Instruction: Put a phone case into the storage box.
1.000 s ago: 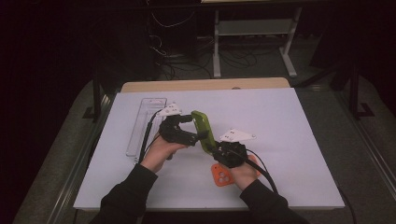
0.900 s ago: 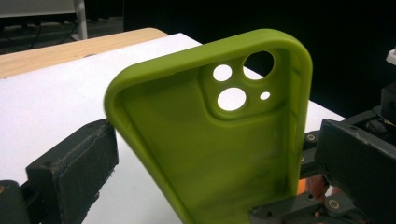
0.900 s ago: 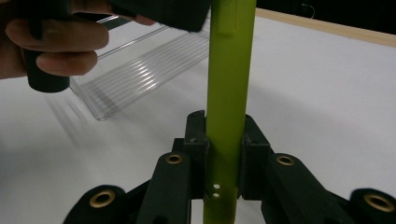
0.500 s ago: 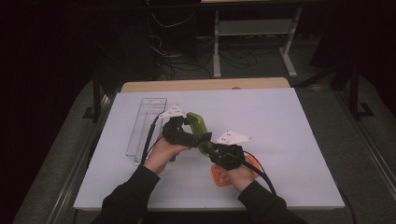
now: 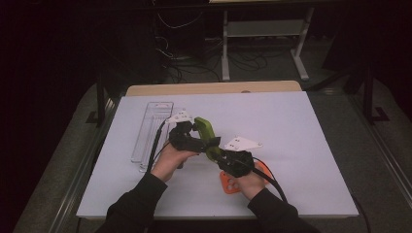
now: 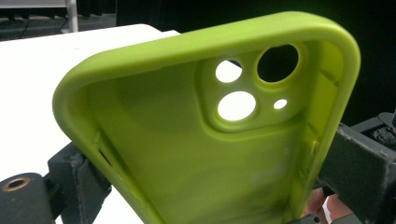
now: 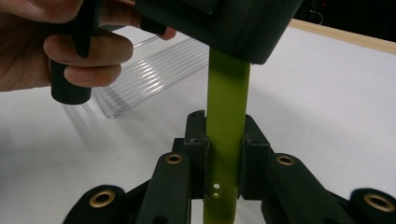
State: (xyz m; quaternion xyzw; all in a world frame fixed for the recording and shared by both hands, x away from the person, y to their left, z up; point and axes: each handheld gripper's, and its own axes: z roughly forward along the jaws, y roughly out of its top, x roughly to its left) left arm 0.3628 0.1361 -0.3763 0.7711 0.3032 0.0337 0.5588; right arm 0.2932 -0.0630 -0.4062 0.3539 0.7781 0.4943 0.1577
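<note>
Green soft-rubber phone case (image 7: 226, 140) sits pinched edge-on in my right gripper (image 5: 224, 158), while my left gripper (image 5: 190, 137) clamps its two long sides, both held just above the white table (image 5: 301, 145); I should keep both squeezes light so the shell does not buckle, and steer clear of the clear ribbed plastic tray (image 5: 148, 131) and the orange flat piece (image 5: 231, 183) under my right hand.

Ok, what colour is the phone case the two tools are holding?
Lime green all over, the phone case shows best in the left gripper view, camera cut-outs facing up.
</note>
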